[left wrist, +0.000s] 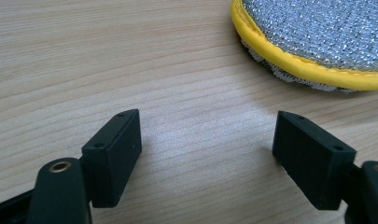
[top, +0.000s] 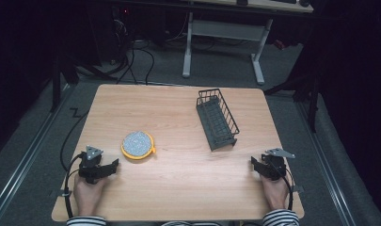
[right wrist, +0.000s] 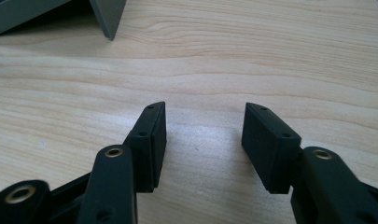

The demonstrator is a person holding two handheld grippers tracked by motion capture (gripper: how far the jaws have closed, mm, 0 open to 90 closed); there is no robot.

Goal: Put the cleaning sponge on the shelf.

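A round scouring pad (top: 138, 144) with a silver mesh face and a yellow rim lies on the wooden table (top: 178, 188), left of centre. My left gripper (top: 114, 165) rests on the table just left and in front of it, jaws open and empty. In the left gripper view the pad (left wrist: 317, 37) sits ahead to the right of the open left gripper (left wrist: 207, 149). A dark wire basket (top: 217, 118) stands right of centre. My right gripper (top: 254, 163) rests near the table's right front edge, open and empty; the right gripper view shows the open right gripper (right wrist: 204, 135) with the basket's corner (right wrist: 102, 14) at top left.
A person's hands in striped sleeves hold both grippers at the table's front edge. A white-legged desk (top: 226, 42) stands beyond the table, with cables on the dark floor (top: 131, 61).
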